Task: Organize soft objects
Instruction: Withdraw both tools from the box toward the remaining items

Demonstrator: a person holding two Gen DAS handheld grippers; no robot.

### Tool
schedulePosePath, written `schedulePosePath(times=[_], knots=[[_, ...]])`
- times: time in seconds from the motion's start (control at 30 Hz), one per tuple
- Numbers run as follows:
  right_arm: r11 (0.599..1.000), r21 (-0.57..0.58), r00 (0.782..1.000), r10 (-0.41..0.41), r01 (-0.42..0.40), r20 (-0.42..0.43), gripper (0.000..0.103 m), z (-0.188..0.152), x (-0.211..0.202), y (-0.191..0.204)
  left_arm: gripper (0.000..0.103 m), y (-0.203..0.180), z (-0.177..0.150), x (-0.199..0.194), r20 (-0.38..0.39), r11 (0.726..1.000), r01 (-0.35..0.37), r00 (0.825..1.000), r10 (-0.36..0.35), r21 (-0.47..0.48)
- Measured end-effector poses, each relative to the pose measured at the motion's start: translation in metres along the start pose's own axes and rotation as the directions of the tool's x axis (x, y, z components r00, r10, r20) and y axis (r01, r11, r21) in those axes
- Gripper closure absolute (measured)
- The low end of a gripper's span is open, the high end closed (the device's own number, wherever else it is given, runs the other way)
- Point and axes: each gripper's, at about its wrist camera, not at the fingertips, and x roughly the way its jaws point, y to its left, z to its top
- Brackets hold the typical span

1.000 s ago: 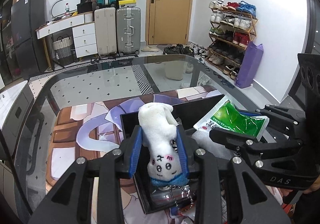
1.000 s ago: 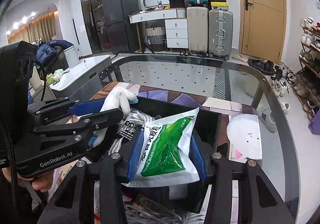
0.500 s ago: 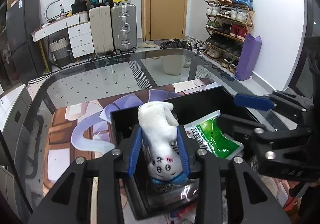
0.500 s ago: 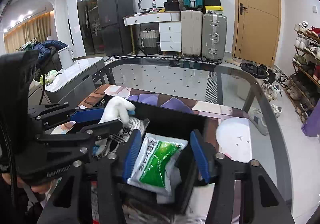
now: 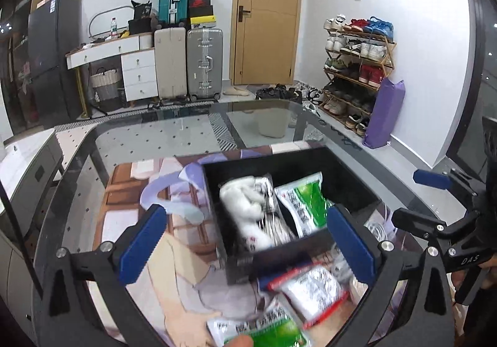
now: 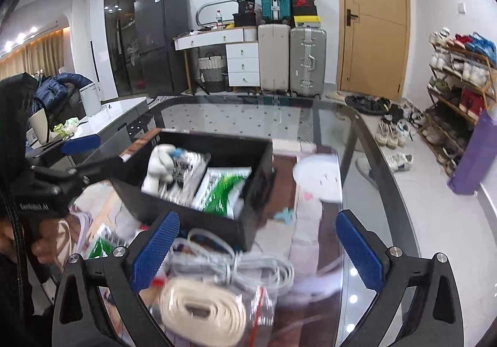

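We see our left gripper spread wide with nothing between its blue pads. It hangs above the near edge of the black box, a little toward us. Inside the box, just past the gripper, lies the white plush toy, on its side at the left part of the box. It is free, and no pad touches it. A clear shiny packet lies right against the toy. Beside them, on the right part of the box, lies the green and white pouch. Nearer to us than the box, under the gripper, lie a red and silver packet and another green packet on the tabletop.

Our right gripper is spread wide too, and it holds nothing. It hangs near the closest corner of the same black box. From this side the white plush toy sits at the far left of the box, well away from the right gripper. The green and white pouch lies in the box closer to this gripper, but apart from its pads. Right under this gripper, outside the box, we see a bundle of grey cable and a roll of cream strap in a clear bag. Both lie on the glass tabletop. A picture mat lies under the box. Some things look blurry, so we cannot read the words on the packets.
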Motion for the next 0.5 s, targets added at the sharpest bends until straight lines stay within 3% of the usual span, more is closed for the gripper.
schedulePosePath(times=[0.27,0.5], knots=[[0.999,0.003,0.996,0.033,-0.033,-0.083,0.001,-0.038,-0.004,0.01,0.0,-0.004,-0.02,-0.007,-0.031,1.0,-0.008,0.999,0.007,-0.013],[0.995,-0.027,0.985,0.091,-0.096,-0.15,0.001,-0.049,0.002,0.024,0.0,-0.009,-0.037,-0.014,-0.051,1.0,-0.019,0.999,0.019,-0.004]])
